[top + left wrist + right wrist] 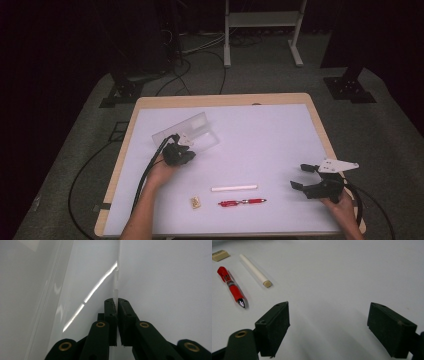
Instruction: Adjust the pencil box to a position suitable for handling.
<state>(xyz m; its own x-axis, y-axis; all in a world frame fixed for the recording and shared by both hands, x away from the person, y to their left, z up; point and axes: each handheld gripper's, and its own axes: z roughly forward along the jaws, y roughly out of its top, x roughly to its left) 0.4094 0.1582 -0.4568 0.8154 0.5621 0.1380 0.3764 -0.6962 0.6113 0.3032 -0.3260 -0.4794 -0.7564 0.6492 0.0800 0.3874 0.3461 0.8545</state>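
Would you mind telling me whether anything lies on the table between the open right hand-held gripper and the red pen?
Nothing visible does. The right hand-held gripper is open, and bare table separates it from the red pen. The white stick lies just beyond the pen, not in the path.

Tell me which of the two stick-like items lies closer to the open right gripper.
The red pen; in the right gripper view its tip sits nearer the right gripper than the white stick.

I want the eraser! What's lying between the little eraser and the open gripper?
The red pen and white stick lie between eraser and right gripper, in the high view.
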